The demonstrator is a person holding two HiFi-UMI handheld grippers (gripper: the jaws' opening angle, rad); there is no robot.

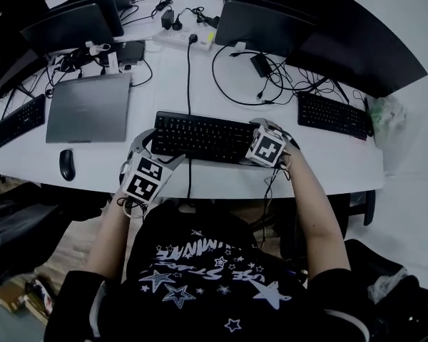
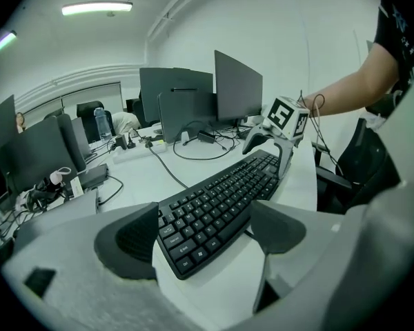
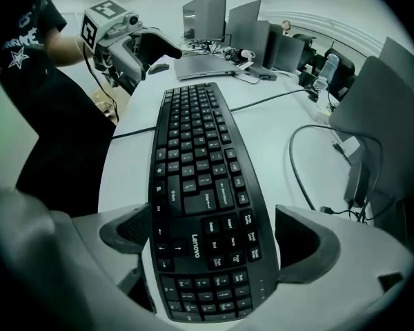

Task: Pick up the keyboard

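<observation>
We look down on a white desk (image 1: pixel 342 164) crowded with dark monitors (image 1: pixel 264 21). A closed grey laptop (image 1: pixel 89 107) lies beyond the left gripper (image 2: pixel 207 236), a black mouse (image 1: pixel 67 164) lies off to that gripper's left, and a second keyboard (image 1: pixel 334 115) lies out past the right gripper (image 3: pixel 214 236). A black cable (image 1: pixel 188 77) runs from the power strip (image 1: pixel 185 39) to the far edge of the keyboard (image 1: pixel 200 137), between the two tools. "Lenovo" is printed among the keys in the right gripper view; the marker cubes (image 1: pixel 265 148) carry only square patterns. The keyboard lies flat near the desk's front edge. Its right end sits between the right gripper's widely spread jaws, one along each long edge, unclamped. Its left corner reaches into the gap of the left gripper's parted jaws, which grip nothing.
</observation>
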